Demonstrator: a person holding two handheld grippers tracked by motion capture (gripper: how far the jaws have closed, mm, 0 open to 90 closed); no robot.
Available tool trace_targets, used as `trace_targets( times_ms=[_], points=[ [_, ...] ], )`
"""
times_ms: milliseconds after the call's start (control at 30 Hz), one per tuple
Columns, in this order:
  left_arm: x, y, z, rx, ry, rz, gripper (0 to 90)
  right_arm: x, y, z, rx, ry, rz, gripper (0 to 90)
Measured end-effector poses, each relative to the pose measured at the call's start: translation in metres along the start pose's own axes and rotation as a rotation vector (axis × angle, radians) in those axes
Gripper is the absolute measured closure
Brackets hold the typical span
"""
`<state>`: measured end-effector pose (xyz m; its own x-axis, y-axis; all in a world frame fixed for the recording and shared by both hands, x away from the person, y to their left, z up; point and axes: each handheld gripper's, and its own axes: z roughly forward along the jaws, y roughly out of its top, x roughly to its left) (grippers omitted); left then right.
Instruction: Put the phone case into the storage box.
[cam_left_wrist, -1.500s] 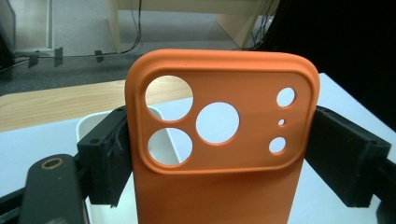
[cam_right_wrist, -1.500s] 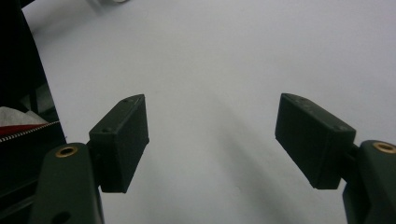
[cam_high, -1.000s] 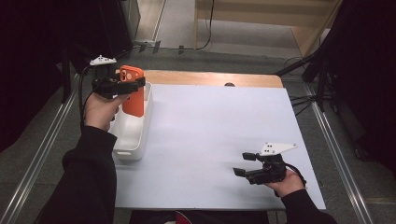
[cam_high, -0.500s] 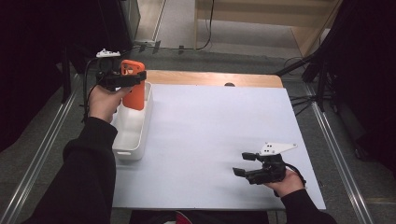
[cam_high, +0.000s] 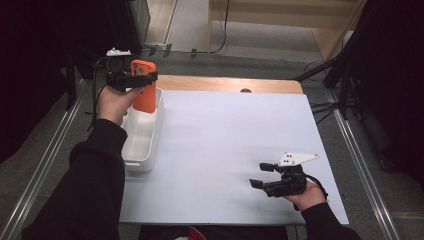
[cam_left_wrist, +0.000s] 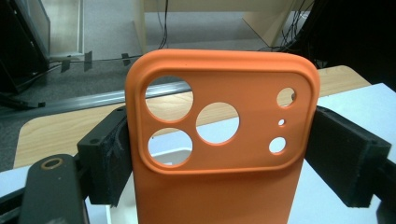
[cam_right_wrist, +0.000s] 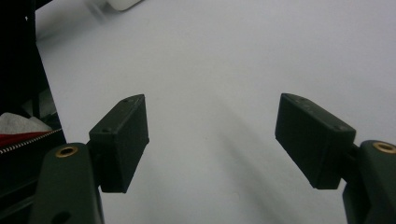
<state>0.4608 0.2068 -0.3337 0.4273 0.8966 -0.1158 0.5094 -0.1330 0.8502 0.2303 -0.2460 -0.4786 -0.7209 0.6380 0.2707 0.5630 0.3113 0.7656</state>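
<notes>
The left gripper (cam_high: 142, 80) pinched the orange phone case (cam_high: 144, 93) by its two long edges, upright above the far end of the white bin (cam_high: 142, 145) at the table's (cam_high: 225, 140) left edge. The right gripper (cam_high: 265, 176) rested near the near-right corner, jaws spread on nothing — open white surface lay between them. Since the earlier frame, the case had shifted farther away; the right gripper had not moved.

The left tool (cam_high: 142, 80) has carried the orange phone case (cam_high: 144, 94) farther toward the worktop's far edge. The case now hangs over the far end of the white tray (cam_high: 142, 145).
</notes>
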Motion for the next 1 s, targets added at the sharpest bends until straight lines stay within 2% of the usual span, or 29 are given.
trace_targets(
  times_ms=[200, 267, 500, 700, 1000],
  points=[
    [0.005, 0.004, 0.009, -0.008, 0.011, -0.008, 16.2, 0.000, 0.000, 0.000, 0.000, -0.002, -0.001, 24.7],
    [0.006, 0.004, 0.013, -0.008, 0.028, -0.004, 16.2, 0.000, 0.000, 0.000, 0.000, -0.002, 0.000, 24.7],
    [0.012, 0.004, 0.024, -0.020, 0.046, -0.034, 16.2, 0.000, 0.000, 0.000, -0.001, 0.000, -0.001, 24.7],
    [0.014, 0.002, 0.032, -0.028, 0.071, -0.040, 16.1, 0.000, 0.001, 0.000, -0.002, 0.000, -0.001, 24.7],
    [0.023, -0.002, 0.043, -0.014, 0.085, -0.069, 16.1, 0.001, 0.001, 0.001, -0.003, 0.005, -0.005, 24.7]
  ],
)
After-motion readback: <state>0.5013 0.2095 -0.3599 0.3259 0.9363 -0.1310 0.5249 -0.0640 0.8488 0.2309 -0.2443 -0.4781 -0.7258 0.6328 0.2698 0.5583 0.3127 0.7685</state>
